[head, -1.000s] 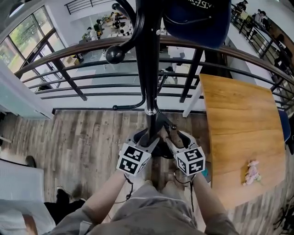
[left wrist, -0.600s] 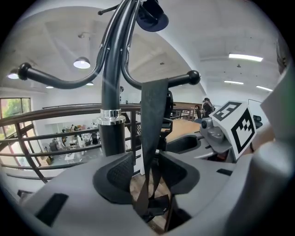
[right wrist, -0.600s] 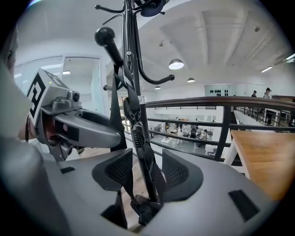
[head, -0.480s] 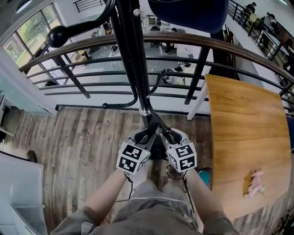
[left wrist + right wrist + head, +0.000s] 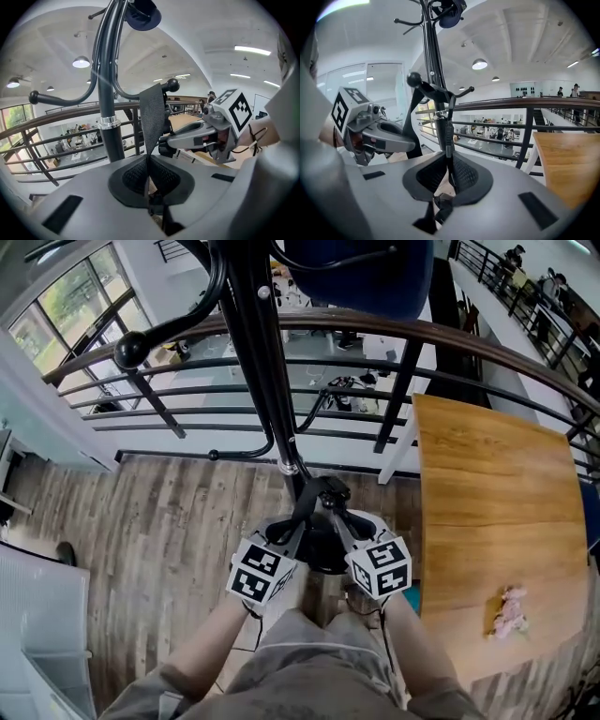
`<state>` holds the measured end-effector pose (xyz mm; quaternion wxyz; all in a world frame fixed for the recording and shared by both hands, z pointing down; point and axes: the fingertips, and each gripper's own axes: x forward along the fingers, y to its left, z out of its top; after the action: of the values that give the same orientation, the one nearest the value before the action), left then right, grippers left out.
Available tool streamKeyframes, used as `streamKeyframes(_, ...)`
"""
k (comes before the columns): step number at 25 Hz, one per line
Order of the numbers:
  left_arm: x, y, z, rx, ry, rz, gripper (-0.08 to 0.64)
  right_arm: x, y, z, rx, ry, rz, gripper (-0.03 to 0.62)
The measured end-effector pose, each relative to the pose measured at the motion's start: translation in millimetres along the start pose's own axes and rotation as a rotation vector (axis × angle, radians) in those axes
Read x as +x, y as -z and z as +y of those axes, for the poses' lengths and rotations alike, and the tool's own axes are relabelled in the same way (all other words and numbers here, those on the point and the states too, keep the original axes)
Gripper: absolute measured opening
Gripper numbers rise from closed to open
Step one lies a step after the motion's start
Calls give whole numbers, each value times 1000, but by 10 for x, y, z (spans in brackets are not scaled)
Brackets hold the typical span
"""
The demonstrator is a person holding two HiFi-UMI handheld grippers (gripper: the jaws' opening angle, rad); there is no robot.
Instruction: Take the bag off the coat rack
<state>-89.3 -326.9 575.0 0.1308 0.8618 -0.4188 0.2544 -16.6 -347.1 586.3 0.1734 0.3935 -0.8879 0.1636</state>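
A dark blue bag (image 5: 361, 273) hangs high on the black coat rack (image 5: 267, 371), and its black straps run down along the pole. My left gripper (image 5: 298, 517) is shut on a wide woven strap (image 5: 152, 117) that rises from between its pads. My right gripper (image 5: 336, 512) is closing on a thin black strap (image 5: 449, 133) pinched between its pads. Both grippers sit side by side at the foot of the pole, tips pointing up. In the left gripper view the right gripper (image 5: 165, 145) shows beside the strap. The bag (image 5: 450, 11) appears small at the rack's top.
A dark railing (image 5: 422, 343) runs behind the rack, with an open atrium below it. A wooden table (image 5: 487, 521) stands to the right with a small pink toy (image 5: 506, 610) near its front edge. Curved rack hooks with ball ends (image 5: 131, 351) stick out to the left. Wood flooring lies underfoot.
Both grippers' jaws have closed in on the straps by the pole. The two grippers have drawn a little closer together, and the view has shifted slightly.
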Motion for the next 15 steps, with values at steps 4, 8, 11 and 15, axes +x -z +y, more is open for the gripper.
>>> streamKeyframes(4, -225, -207, -69, -27, 1, -24, 17, -339, -203, 28, 25, 11, -11, 51)
streamKeyframes(8, -530, -500, -75, -60, 2, -63, 17, -697, -486, 134, 8, 5, -31, 51)
streamKeyframes(11, -799, -717, -71, -57, -7, -91, 17, -925, -760, 276, -29, -6, -51, 51)
streamKeyframes(15, -1097, -982, -117, -27, -4, -126, 17, -1180, -1107, 433, -30, -7, -111, 51)
